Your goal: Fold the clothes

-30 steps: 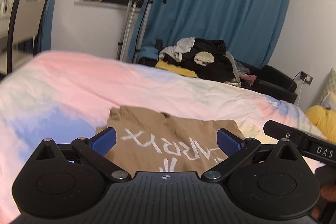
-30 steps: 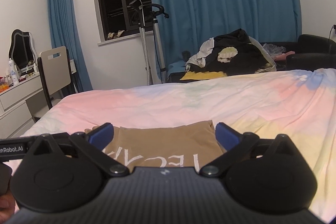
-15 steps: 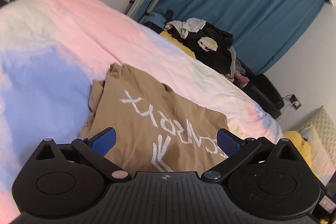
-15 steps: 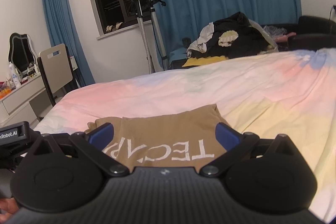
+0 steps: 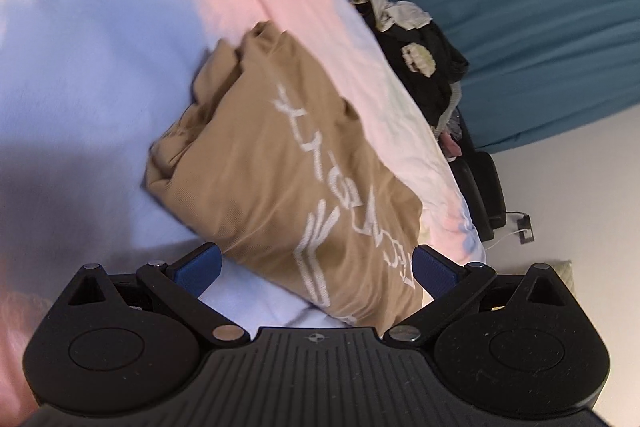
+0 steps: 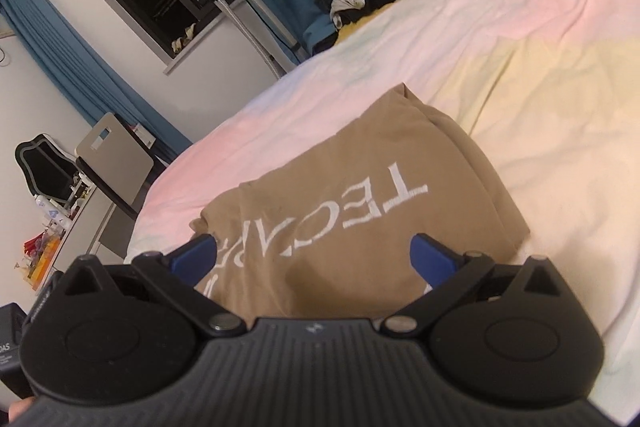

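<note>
Two grippers, left gripper and right gripper, are hovering with jaws spread apart over the folded tan shirt lying on the bedspread.

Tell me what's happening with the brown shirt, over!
Left gripper open, right gripper open, both empty. Tan cotton T-shirt with white lettering lies folded on the pastel bedspread, bunched at one end. Nothing in the way.
</note>
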